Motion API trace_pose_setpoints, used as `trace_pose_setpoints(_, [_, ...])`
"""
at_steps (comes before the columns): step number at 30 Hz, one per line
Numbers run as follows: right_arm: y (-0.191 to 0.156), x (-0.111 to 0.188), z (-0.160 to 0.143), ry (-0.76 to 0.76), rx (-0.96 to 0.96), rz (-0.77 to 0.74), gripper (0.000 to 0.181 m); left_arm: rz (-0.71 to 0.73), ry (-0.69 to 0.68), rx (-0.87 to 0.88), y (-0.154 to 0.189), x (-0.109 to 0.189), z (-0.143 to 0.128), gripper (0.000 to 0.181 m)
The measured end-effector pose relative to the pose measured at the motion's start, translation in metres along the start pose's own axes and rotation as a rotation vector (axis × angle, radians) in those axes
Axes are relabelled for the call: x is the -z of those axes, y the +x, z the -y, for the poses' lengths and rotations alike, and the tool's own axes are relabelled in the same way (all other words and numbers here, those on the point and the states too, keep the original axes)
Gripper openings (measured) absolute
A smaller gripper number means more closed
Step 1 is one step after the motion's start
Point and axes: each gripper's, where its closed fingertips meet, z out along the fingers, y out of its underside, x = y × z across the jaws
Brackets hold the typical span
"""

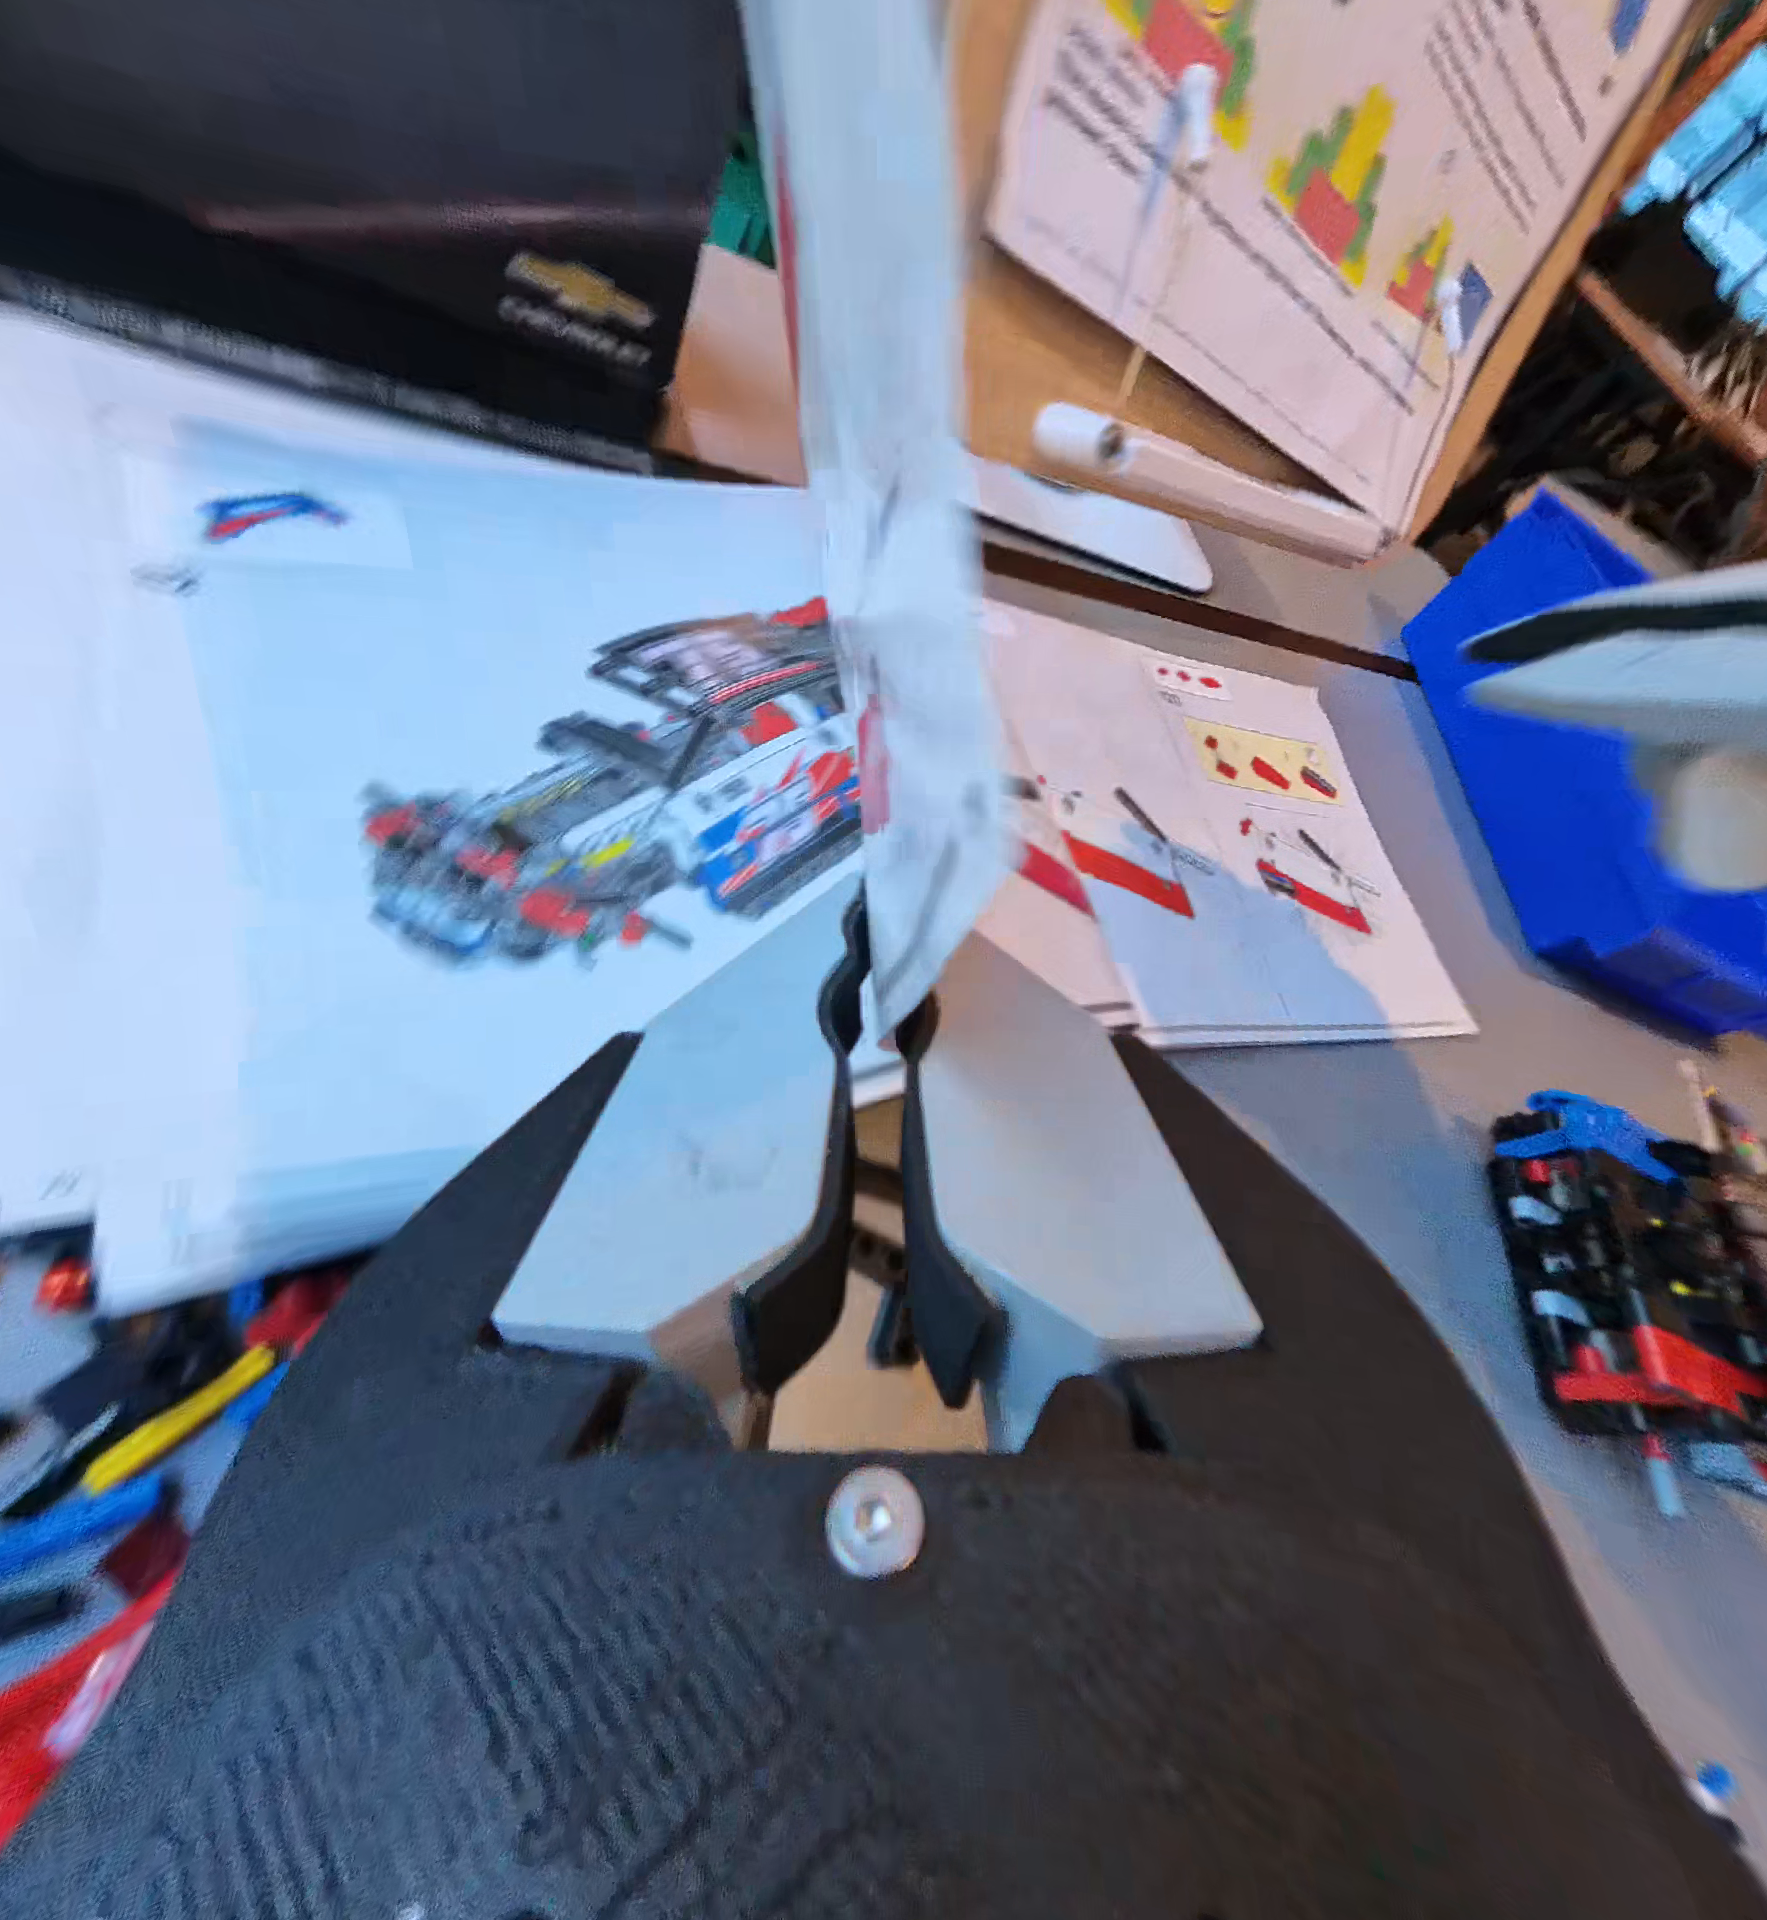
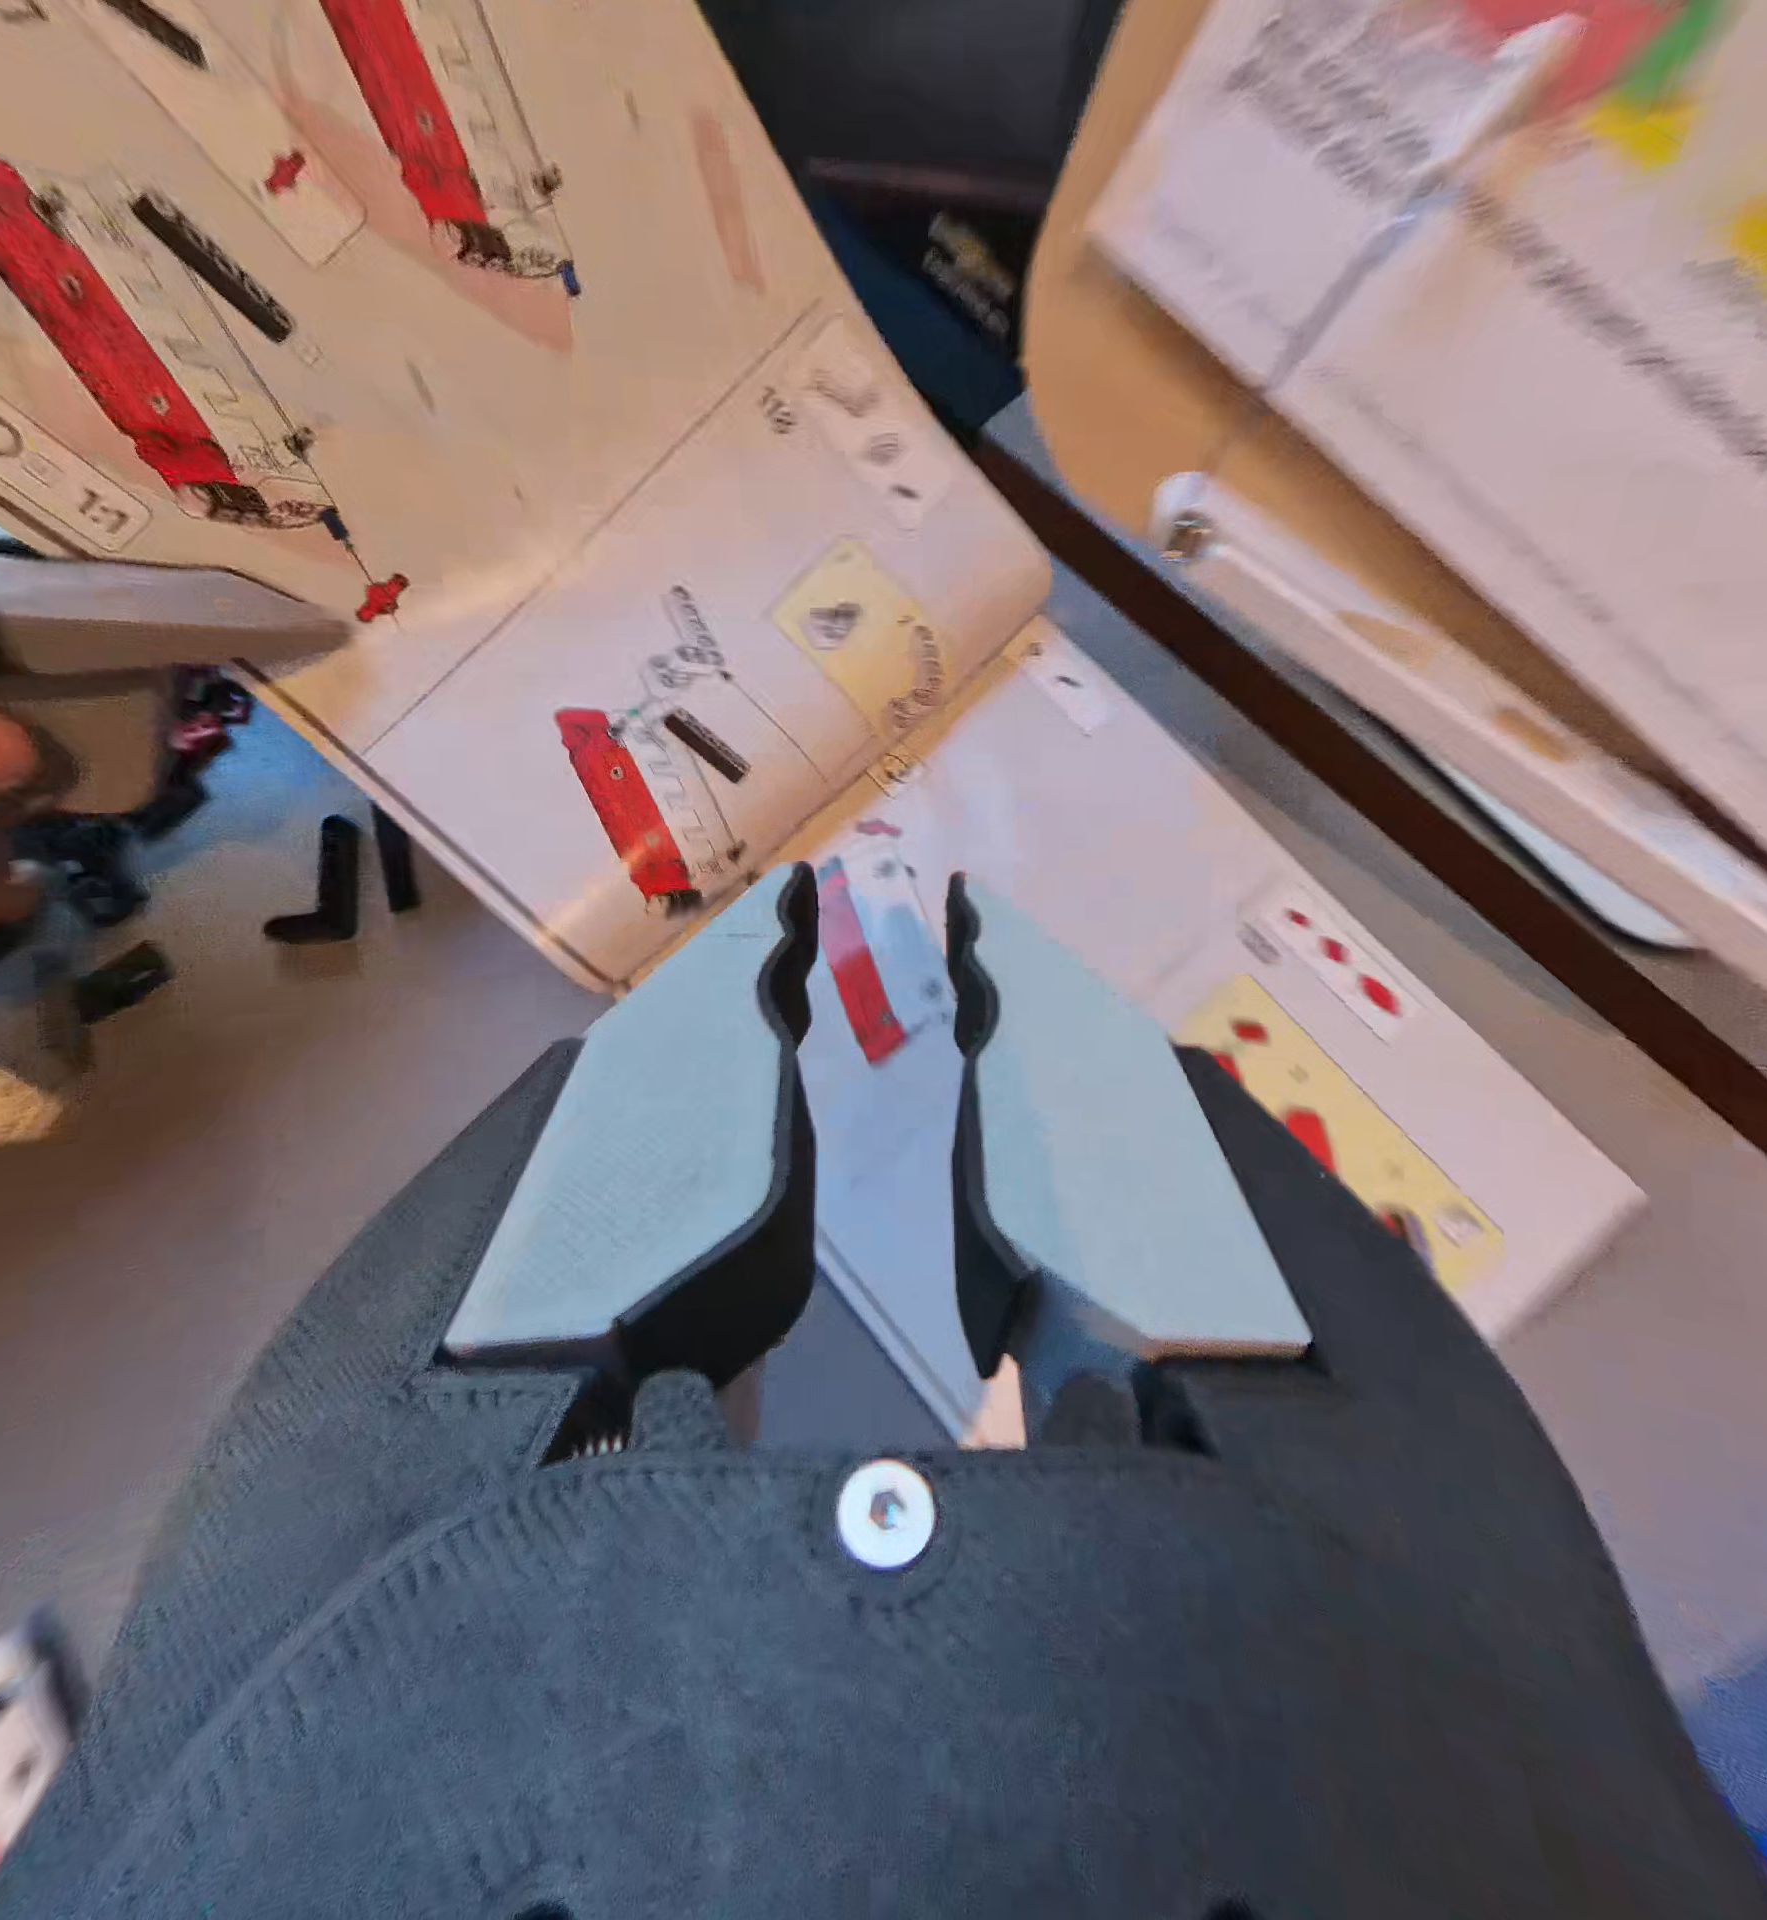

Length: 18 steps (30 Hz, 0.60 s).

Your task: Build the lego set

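Pinching a lifted page [image 1: 884, 582] of the instruction booklet [image 1: 422, 790], the left hand-held gripper [image 1: 874, 1023] is clamped on its lower edge; the right hand-held gripper [image 2: 881, 961] hangs spread and empty above the open booklet on the bench [image 2: 235, 1143]. Beyond lies the half-built model [image 1: 1668, 1309]. A sharp pull could tear the thin sheet.

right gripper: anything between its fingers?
No object held. In the right wrist view the right gripper is open, with only the flat instruction booklet page showing through the gap below.
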Motion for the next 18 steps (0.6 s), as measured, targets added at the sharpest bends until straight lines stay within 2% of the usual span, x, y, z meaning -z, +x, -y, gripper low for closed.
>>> trace_pose_setpoints(3, [-0.024, -0.067, 0.0, -0.049, 0.07, -0.005, 0.018, -0.001, 0.025, 0.154, -0.024, 0.021, -0.003, 0.004])
trace_pose_setpoints(6, [-0.046, -0.112, -0.001, -0.102, 0.133, 0.009, 0.013, -0.031, 0.057, 0.204, -0.035, 0.05, 0.005, 0.006])
trace_pose_setpoints(11, [-0.079, -0.141, 0.013, -0.157, 0.293, 0.053, 0.004, -0.139, 0.063, 0.136, -0.021, 0.108, 0.02, 0.014])
trace_pose_setpoints(14, [-0.088, -0.157, 0.008, -0.247, 0.327, 0.071, 0.004, -0.234, 0.026, 0.07, 0.001, 0.141, 0.013, 0.021])
trace_pose_setpoints(18, [-0.093, -0.168, 0.014, -0.254, 0.301, 0.083, 0.002, -0.27, -0.006, -0.068, 0.02, 0.178, -0.006, 0.026])
